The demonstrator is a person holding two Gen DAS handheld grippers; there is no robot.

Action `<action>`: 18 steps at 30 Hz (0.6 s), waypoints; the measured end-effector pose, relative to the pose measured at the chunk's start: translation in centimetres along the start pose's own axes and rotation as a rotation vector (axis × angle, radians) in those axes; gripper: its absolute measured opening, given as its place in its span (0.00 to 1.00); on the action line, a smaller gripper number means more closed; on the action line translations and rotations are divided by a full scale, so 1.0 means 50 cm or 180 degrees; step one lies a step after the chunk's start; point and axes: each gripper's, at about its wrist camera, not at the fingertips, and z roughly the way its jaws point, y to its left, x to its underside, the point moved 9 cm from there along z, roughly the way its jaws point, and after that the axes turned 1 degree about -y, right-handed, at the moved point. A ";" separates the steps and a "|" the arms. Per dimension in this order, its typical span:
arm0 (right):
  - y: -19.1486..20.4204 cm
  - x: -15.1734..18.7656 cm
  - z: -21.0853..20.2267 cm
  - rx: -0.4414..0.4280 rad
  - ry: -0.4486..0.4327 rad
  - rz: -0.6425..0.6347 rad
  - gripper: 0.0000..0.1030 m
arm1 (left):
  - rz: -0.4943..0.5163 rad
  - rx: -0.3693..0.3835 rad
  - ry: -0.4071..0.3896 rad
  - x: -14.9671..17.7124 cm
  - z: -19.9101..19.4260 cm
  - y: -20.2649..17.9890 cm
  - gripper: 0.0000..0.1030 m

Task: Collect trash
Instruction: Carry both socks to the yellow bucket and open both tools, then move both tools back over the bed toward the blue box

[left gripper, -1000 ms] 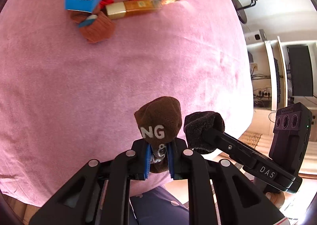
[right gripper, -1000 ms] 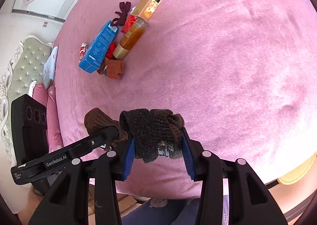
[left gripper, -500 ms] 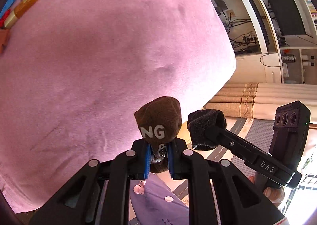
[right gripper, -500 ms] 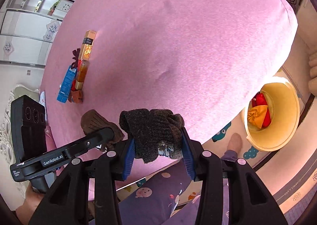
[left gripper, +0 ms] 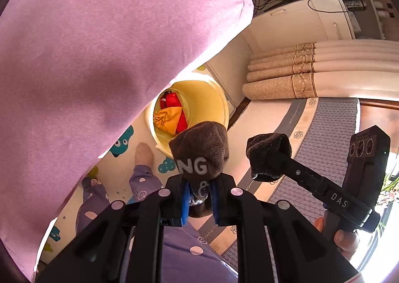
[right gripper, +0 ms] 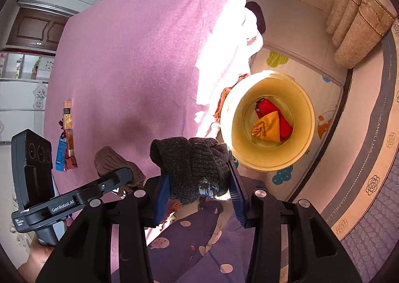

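Beside the floor mat [right gripper: 359,148], the pink-covered bed [right gripper: 129,63] fills the largest part of both views, its corner hanging over the yellow bucket [right gripper: 309,138] that stands upright on the mat, mouth up, just off the bed's edge. Inside the bucket lie a red packet [right gripper: 274,116] and an orange wrapper [right gripper: 265,127], the orange one resting across the red. Far up the bed, a row of remaining litter lies in a line running along the bed's length: a gold box [right gripper: 67,113], a blue carton [right gripper: 60,151] and small dark and red scraps touching them. Left claw [left gripper: 199,202] is pinched tight on a brown sock [left gripper: 200,153] with white lettering; the sock stands up out of the jaws, its rounded toe pointing forward toward the bucket's near rim. Right claw [right gripper: 198,198] is held partly spread, its two blue pads pressed against a bunched dark grey sock [right gripper: 192,166], whose long axis lies crosswise between the pads. Both socks are held in the air near the bed's corner, the grey one just beside the bucket's rim in the right wrist view.
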 end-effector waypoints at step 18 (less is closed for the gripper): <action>-0.173 -0.046 -0.056 -0.0083 -0.0136 0.0568 0.62 | 0.0172 -0.0164 0.0233 -0.033 0.105 -0.116 0.83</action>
